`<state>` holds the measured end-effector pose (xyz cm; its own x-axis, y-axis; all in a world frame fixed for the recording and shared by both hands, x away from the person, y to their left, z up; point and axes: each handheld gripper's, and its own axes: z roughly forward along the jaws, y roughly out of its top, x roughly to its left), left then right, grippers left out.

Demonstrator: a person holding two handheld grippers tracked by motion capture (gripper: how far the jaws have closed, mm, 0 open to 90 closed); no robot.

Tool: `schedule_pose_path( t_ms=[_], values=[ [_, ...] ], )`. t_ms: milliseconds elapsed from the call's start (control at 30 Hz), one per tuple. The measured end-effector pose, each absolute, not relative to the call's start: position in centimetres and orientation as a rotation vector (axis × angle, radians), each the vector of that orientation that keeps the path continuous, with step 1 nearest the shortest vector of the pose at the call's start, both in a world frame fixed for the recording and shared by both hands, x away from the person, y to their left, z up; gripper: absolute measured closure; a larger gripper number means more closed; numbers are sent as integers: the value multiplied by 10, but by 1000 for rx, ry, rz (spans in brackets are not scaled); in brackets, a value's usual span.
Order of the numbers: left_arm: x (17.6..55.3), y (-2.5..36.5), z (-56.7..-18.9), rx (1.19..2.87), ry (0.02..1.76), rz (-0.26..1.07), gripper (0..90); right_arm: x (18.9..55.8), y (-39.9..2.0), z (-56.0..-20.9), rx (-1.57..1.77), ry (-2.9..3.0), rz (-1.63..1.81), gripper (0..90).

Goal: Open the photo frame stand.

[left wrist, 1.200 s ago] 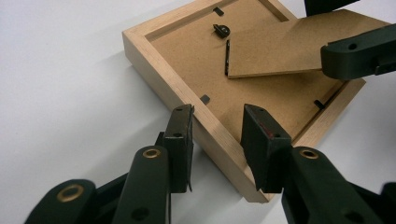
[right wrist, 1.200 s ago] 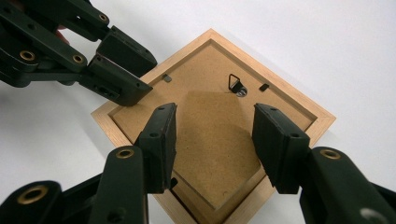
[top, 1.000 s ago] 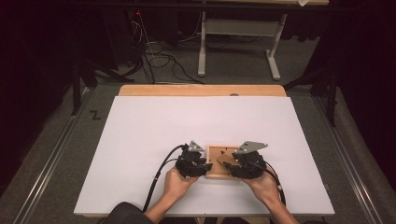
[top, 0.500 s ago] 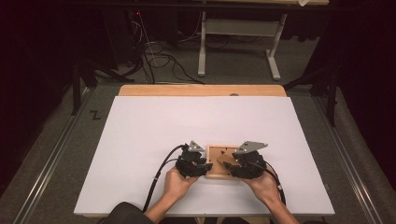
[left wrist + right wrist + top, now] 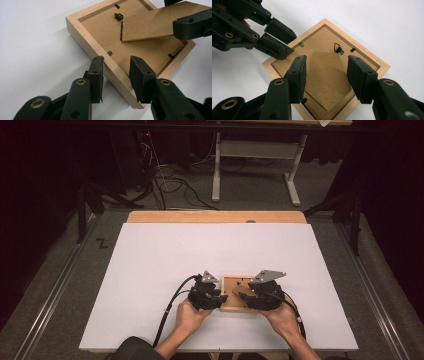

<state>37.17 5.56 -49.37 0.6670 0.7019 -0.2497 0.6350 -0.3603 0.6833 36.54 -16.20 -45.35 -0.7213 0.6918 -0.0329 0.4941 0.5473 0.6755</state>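
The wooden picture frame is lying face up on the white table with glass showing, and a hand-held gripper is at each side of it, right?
Not quite. The wooden picture frame lies face down: the left gripper view shows its brown backing board, hanger and stand flap, no glass. The rest holds: it lies on the white table, with the left hand-held gripper and right hand-held gripper at its sides.

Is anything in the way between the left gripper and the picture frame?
Nothing visible is. The left gripper straddles the near edge of the wooden picture frame, which lies face down on the white table. The frame's stand flap sits farther back, toward the right gripper.
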Motion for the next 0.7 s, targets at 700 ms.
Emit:
schedule_pose_path(
  t_ms=[700],
  values=[
    [372, 55, -494, 2086, 1028, 109, 628, 355, -168, -451, 957, 2467, 976, 447]
  ],
)
